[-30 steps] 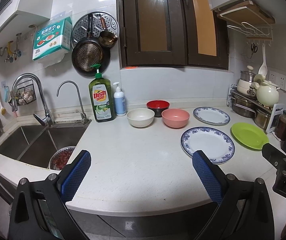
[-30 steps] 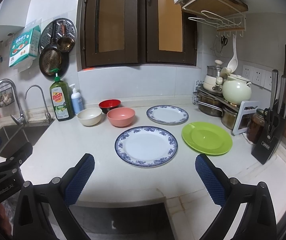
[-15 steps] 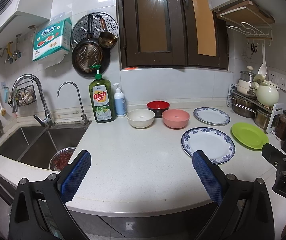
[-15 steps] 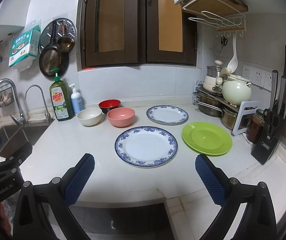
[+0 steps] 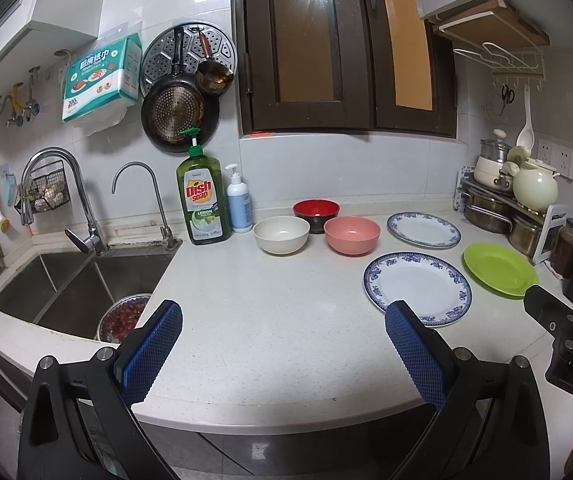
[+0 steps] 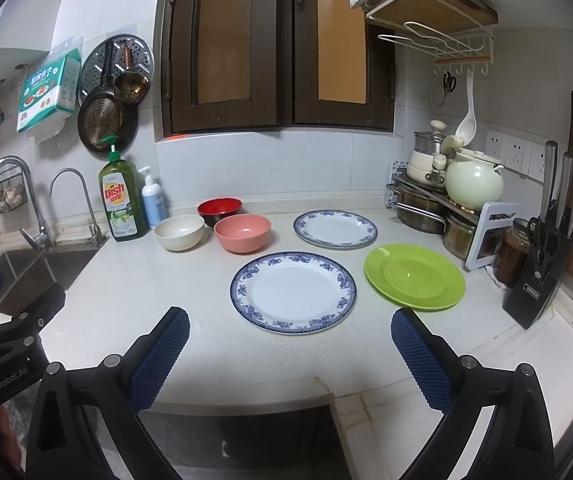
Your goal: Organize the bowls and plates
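On the white counter stand a cream bowl (image 5: 281, 235), a red bowl (image 5: 315, 212) and a pink bowl (image 5: 351, 235), side by side, not stacked. To their right lie a near blue-rimmed plate (image 6: 293, 291), a far blue-rimmed plate (image 6: 335, 228) and a green plate (image 6: 414, 276), each flat and apart. My left gripper (image 5: 282, 344) is open and empty at the counter's front edge, short of the bowls. My right gripper (image 6: 290, 354) is open and empty, just in front of the near blue-rimmed plate.
A sink (image 5: 66, 284) with a bowl of red food lies at left, with taps, a dish soap bottle (image 5: 203, 200) and a pump bottle. Pots on a rack (image 6: 446, 200), a jar and a knife block (image 6: 542, 272) crowd the right end.
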`<state>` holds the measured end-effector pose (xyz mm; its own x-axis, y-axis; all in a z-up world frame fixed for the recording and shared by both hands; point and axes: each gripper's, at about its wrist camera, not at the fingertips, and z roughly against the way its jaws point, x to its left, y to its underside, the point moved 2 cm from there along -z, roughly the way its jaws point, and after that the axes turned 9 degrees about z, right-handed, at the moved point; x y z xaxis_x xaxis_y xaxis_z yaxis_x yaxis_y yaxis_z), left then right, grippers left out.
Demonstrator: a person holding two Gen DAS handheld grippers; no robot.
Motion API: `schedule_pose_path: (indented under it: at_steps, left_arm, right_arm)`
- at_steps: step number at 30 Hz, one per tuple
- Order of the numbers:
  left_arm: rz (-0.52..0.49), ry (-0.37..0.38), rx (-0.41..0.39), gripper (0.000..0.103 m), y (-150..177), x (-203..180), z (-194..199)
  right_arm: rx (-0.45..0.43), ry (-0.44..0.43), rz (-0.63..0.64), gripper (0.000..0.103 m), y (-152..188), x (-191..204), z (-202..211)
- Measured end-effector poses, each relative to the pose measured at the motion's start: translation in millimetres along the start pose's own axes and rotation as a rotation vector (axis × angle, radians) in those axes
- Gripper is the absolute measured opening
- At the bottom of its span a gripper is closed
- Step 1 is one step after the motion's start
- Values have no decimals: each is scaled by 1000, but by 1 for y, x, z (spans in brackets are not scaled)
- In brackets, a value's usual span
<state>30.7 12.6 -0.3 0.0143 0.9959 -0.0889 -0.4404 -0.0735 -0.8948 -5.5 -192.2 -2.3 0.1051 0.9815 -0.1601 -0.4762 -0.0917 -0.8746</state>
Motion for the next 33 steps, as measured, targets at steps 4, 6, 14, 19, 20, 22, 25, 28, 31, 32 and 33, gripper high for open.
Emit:
schedule_pose_path:
  at_steps: [4,6,14,19,20,22,25,28,31,32,33]
  left_arm:
    - [-3,0,1,103,-1,4,-3]
    - [-7,4,8,103,-2,8,-7]
    - [-66,37,42,103,-7,21,-27]
    - [-107,80,78,103,-15,24,-43]
    - [-113,85,86,103,-17,24,-47]
    - [-113,94,96,103,-21,23,-54]
    - [-113,112,104,103,-26,19,-65]
    - [-114,121,106,103,-31,12,-79]
    - [-128,115,94,103,-35,1,-95]
    - [-134,119,98,103,-36,-4,-102]
    - [-137,121,104,103,-37,-9,-109]
  right_arm:
    - [2,2,0,102,0,3,-1]
    - [5,3,1,102,-1,5,-3]
    - [16,19,-22,102,-5,22,-13]
    - [39,31,-65,102,-6,30,-23]
    - [47,34,-79,102,-6,31,-26]
    - [61,38,-95,102,-9,32,-30]
    - [76,51,-103,102,-13,30,-38]
    - [84,66,-114,102,-17,26,-49]
    - [91,82,-125,102,-18,18,-63]
    - [93,88,-129,102,-19,14,-67]
    - [90,95,-135,102,-20,11,-73]
